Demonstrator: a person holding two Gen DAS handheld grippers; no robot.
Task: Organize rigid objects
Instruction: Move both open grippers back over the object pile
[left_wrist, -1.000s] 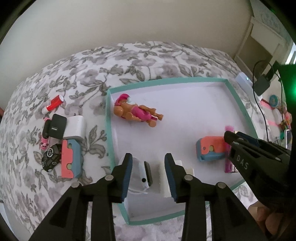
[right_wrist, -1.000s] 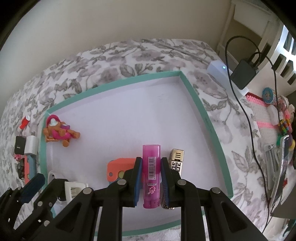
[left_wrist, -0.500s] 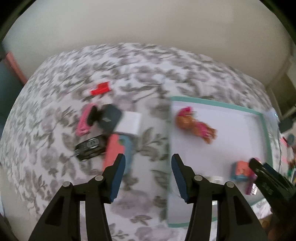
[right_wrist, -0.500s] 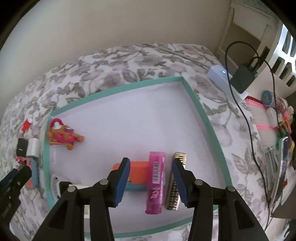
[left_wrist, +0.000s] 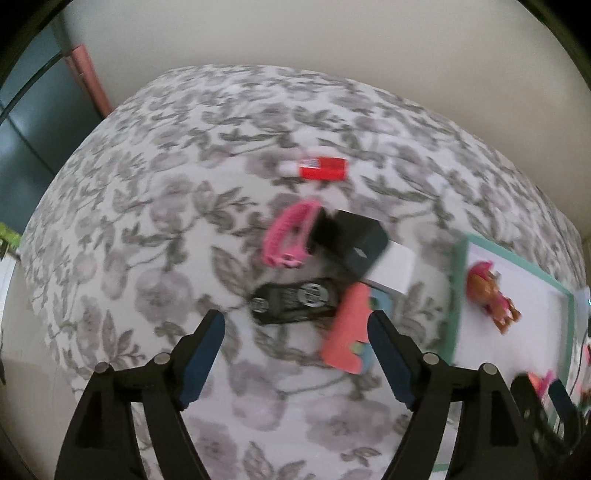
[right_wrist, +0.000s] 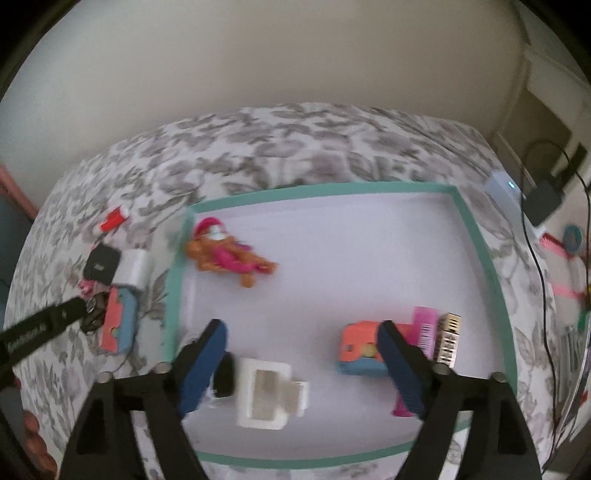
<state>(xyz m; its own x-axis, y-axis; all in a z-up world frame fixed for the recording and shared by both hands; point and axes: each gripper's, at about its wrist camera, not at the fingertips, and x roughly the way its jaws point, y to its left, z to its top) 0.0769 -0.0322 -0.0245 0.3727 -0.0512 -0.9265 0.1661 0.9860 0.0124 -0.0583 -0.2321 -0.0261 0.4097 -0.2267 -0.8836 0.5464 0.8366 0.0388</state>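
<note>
- Left gripper had swung off the tray to the bedspread, fingers wide apart, empty, w/ black toy car and coral block just ahead.
- Right gripper had let go of the pink lighter, fingers spread wider; lighter lay in the tray beside the gold lighter.

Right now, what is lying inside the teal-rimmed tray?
Inside the tray: an orange doll, a white block, a coral-and-blue block, a pink lighter and a gold lighter. The right gripper's fingers cover the near-left corner.
</note>
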